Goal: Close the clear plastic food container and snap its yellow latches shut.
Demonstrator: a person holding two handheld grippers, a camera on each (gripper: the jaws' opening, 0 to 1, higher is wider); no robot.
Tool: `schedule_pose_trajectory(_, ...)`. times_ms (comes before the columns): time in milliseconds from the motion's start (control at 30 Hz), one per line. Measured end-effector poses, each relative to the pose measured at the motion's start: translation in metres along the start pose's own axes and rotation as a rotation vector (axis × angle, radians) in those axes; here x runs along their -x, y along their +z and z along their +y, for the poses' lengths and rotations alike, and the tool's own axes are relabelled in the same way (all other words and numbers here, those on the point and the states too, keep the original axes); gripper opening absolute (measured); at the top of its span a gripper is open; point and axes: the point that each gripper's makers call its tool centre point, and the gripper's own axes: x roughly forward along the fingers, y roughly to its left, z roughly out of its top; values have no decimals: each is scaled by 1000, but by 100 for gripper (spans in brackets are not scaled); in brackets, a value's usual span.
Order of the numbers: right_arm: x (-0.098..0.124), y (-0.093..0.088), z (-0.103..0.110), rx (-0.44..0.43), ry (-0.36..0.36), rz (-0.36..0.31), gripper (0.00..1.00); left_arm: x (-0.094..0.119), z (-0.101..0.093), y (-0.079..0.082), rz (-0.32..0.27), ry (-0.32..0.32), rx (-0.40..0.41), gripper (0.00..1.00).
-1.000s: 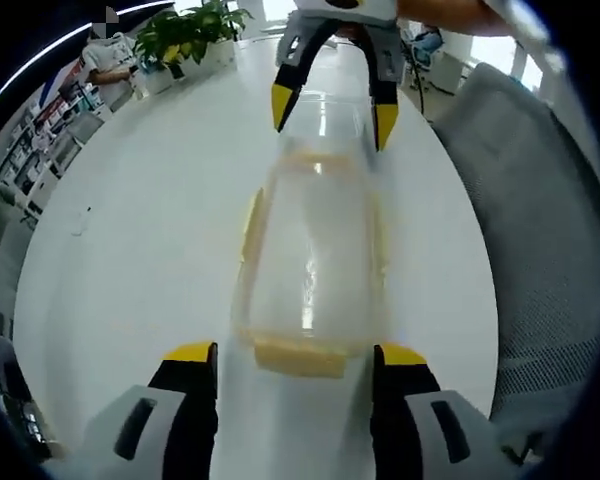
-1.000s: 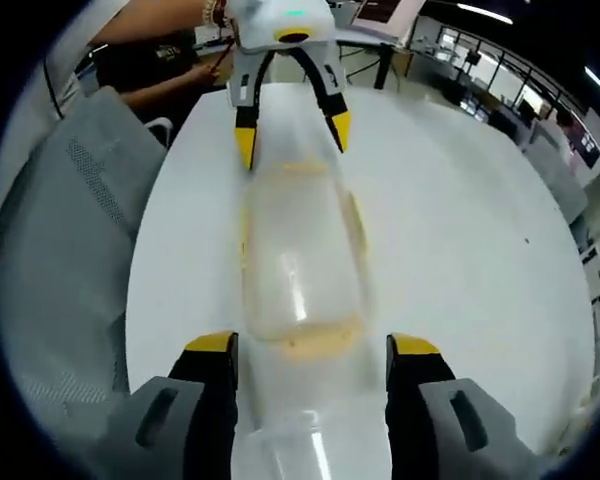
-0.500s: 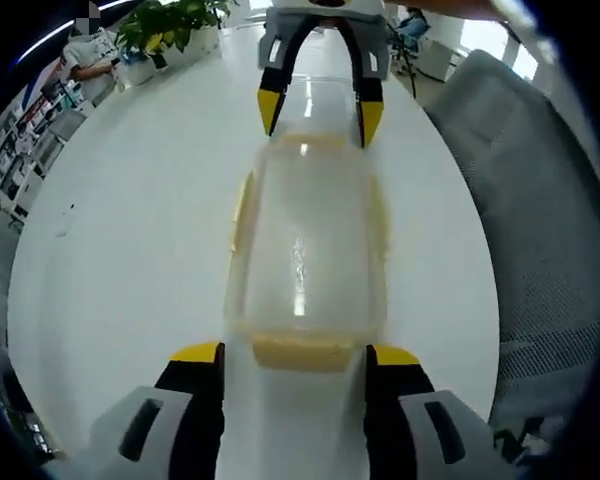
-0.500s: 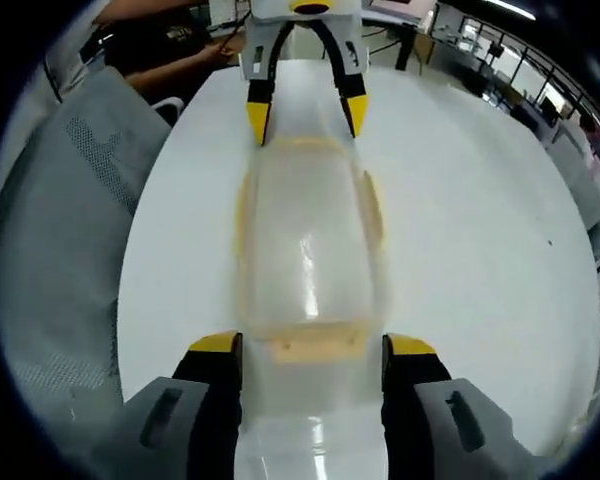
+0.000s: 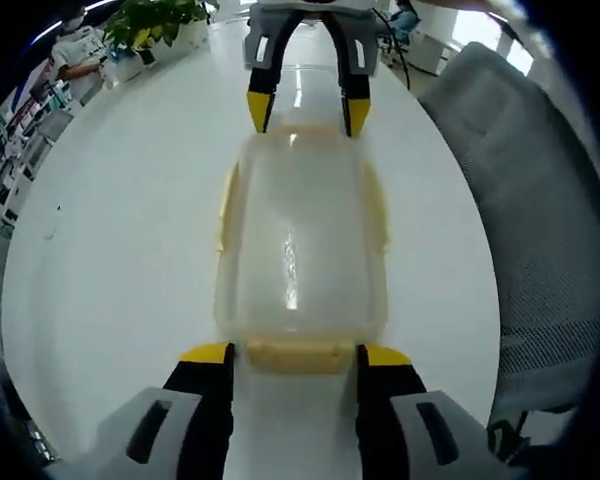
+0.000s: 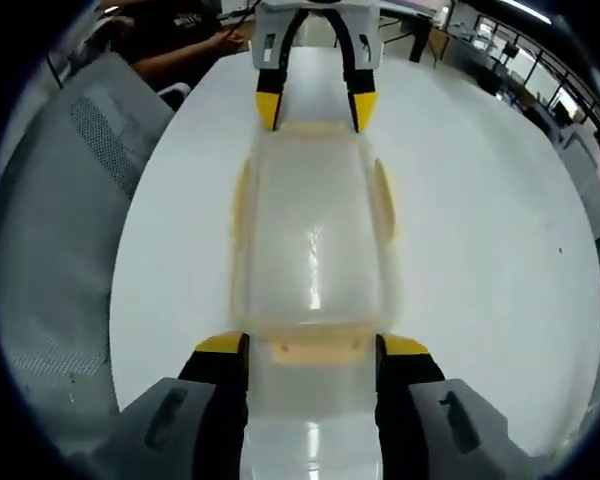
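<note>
while the lid already sits on the clear plastic food container [image 5: 300, 245] on the round white table [image 5: 120, 260], your spread left gripper [image 5: 292, 352] and right gripper [image 6: 315, 346] straddle its yellow end latches [image 5: 298, 356], apparently unsnapped.

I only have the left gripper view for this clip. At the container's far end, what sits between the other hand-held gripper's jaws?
Observer: In the right gripper view, the right hand-held gripper is open, with its jaws on either side of the yellow end latch of the clear container.
Operator: What is behind my own gripper, across the table?
Observer: Beyond the left hand-held gripper, a person in a dark top is at the far edge of the white table, next to a grey chair.
</note>
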Motion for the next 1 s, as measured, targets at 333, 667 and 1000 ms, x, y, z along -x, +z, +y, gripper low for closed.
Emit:
schedule_pose_trajectory(333,0,0,-3,13,19,21,42,1,2,-1,1,-10,1,37)
schedule_pose_trajectory(667,1,0,-10,39,19,44,37,0,3,-2,5,-11,10,34)
schedule_pose_trajectory(1000,0,-1,-10,31,39,31,37,1,4,-1,-45,-13,11,34)
